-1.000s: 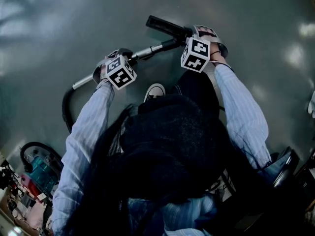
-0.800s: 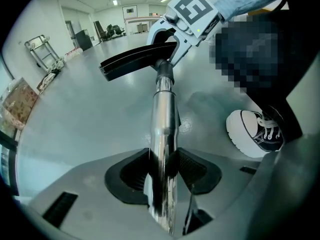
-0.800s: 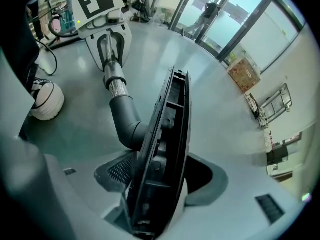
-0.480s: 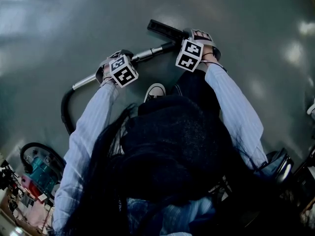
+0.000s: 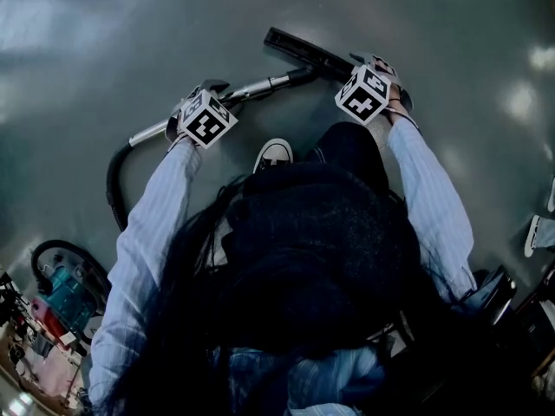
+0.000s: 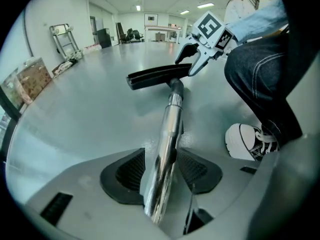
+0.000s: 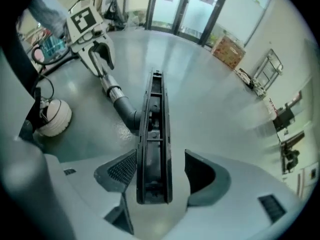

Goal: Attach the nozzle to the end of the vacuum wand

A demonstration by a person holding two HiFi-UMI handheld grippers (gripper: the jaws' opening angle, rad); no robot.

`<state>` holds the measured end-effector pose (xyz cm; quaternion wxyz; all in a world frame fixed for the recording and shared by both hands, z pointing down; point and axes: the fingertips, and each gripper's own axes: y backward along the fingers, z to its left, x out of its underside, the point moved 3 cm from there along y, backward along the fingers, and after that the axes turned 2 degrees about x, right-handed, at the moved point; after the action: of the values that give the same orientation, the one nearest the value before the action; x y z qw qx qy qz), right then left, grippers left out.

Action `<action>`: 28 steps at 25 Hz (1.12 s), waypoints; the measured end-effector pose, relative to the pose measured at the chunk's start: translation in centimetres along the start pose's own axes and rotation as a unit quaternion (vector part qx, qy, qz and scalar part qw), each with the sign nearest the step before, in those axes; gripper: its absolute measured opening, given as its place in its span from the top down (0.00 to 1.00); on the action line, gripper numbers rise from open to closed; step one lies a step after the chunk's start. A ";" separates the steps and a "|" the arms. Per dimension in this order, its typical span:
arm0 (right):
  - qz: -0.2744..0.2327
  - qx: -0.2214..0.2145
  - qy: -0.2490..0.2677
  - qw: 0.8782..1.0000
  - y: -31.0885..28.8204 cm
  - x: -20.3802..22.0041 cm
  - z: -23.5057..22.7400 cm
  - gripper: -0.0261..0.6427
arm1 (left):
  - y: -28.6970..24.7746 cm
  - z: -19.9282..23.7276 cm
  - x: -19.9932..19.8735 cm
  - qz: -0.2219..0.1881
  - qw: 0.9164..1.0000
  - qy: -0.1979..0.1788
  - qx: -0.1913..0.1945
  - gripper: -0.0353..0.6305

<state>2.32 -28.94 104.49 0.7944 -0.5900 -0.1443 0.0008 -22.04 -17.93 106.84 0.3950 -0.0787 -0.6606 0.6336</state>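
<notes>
My left gripper (image 5: 217,89) has the chrome vacuum wand (image 6: 170,129) between its pads, which touch it on both sides while the jaws are opening. The wand (image 5: 251,87) runs to a black elbow (image 7: 127,113) that joins the long black nozzle (image 5: 308,52). The nozzle (image 7: 154,134) shows its underside, with one end between the jaws of my right gripper (image 7: 162,171). It lies against the left pad, and a gap shows at the right pad. My right gripper (image 5: 364,63) sits at the nozzle's right end.
A black hose (image 5: 113,189) curves from the wand to a teal vacuum body (image 5: 65,297) at lower left. A white shoe (image 5: 275,156) stands just below the wand. Boxes (image 7: 227,51) and a folded trolley (image 7: 262,74) stand by the far wall.
My right gripper has slid right along the nozzle to its end and rolled. The left gripper's cube has rolled a little and stays on the wand.
</notes>
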 end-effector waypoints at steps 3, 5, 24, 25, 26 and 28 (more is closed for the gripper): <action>-0.044 -0.006 -0.087 0.995 2.6 0.5 -0.7 0.53 | 2.2 0.0 -1.9 -0.055 0.997 0.039 -0.021 0.68; -0.077 -0.001 -0.153 0.985 4.2 0.6 -1.2 0.53 | 3.6 -0.2 -3.4 -0.104 0.990 0.088 -0.027 0.68; -0.253 0.024 -0.400 0.881 11.6 -3.7 1.7 0.91 | 12.8 -2.0 -7.6 -0.259 0.937 0.234 -0.026 0.93; -0.252 0.017 -0.406 0.879 12.1 -4.0 2.0 0.92 | 13.4 -1.9 -7.8 -0.248 0.939 0.236 -0.025 0.93; -0.251 0.009 -0.408 0.877 12.7 -4.2 2.3 0.92 | 13.9 -1.8 -8.2 -0.242 0.940 0.239 -0.024 0.93; -0.245 0.000 -0.414 0.877 13.9 -4.4 2.9 0.93 | 15.1 -1.7 -9.5 -0.239 0.939 0.247 -0.023 0.93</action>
<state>-0.22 -22.71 91.22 0.6373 -0.4818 -0.5994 0.0504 -20.57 -19.59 89.04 0.6835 -0.0819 -0.5558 0.4661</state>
